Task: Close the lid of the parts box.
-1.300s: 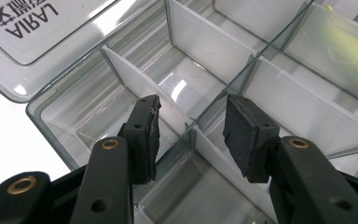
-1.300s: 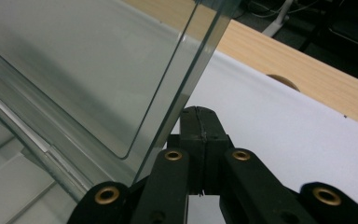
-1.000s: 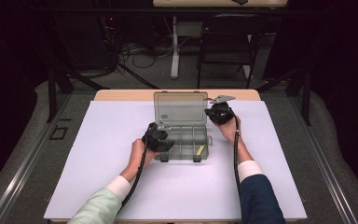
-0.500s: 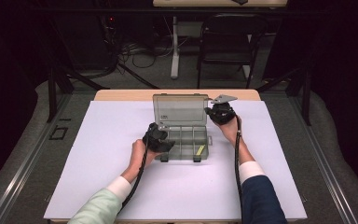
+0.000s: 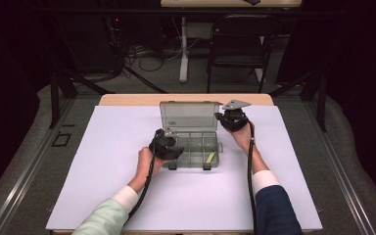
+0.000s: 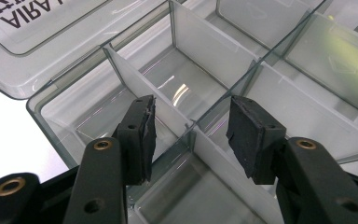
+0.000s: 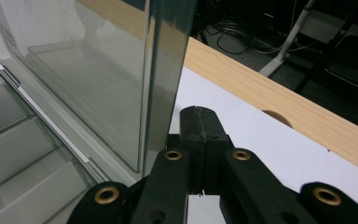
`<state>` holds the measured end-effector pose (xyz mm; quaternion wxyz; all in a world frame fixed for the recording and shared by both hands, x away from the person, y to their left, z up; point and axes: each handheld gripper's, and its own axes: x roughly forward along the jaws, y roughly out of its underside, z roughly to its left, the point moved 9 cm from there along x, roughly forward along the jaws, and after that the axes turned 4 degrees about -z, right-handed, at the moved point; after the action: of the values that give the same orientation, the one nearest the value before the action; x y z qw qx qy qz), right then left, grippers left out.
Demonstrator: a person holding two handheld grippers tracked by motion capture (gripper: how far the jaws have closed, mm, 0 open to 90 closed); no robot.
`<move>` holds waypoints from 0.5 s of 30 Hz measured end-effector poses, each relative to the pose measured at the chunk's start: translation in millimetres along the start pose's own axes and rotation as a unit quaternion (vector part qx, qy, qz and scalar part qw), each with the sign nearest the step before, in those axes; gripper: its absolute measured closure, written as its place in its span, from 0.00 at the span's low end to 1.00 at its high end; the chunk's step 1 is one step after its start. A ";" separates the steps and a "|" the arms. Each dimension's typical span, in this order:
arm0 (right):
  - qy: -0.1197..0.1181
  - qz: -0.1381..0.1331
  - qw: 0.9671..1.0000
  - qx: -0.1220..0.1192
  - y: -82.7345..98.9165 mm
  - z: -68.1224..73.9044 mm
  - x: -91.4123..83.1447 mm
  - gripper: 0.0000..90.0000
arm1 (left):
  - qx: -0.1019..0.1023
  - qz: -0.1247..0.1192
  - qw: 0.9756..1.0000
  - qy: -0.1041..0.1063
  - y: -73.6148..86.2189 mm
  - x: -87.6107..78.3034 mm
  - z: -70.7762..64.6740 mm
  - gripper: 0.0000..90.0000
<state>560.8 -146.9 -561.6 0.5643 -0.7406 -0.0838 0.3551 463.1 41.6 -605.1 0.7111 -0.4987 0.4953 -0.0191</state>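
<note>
Clear plastic compartment box (image 5: 196,147) sits mid-table on our white sheet (image 5: 103,161), its lid (image 5: 190,115) already upright. Our left gripper (image 6: 191,135) hovers, jaws apart, over an empty divider; our right gripper (image 7: 199,140), jaws pressed together, rests beside the lid's edge. Nothing is loaded yet.

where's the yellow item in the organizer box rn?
High view: the yellow item lies in the clear organizer box's front-right compartment, near the right front latch, on the side away from the left gripper.
</note>
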 end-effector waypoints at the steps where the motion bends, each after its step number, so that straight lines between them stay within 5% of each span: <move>1: -0.001 0.001 1.000 0.001 0.1 0.1 -0.3 1.00 | -0.001 -0.002 1.000 0.002 -0.3 -0.1 0.1 0.56; 7: -0.004 -0.001 1.000 -0.002 0.4 0.8 -2.0 1.00 | 0.000 -0.024 1.000 0.003 -6.9 -7.6 1.5 0.35; 15: -0.006 -0.004 1.000 -0.003 0.7 1.9 -3.3 1.00 | 0.010 -0.060 0.998 -0.032 -23.1 -34.4 16.9 0.12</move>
<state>557.0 -147.5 -561.0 0.5629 -0.7398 -0.0910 0.3572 468.7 59.7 -564.5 0.7288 -0.5208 0.4415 -0.0505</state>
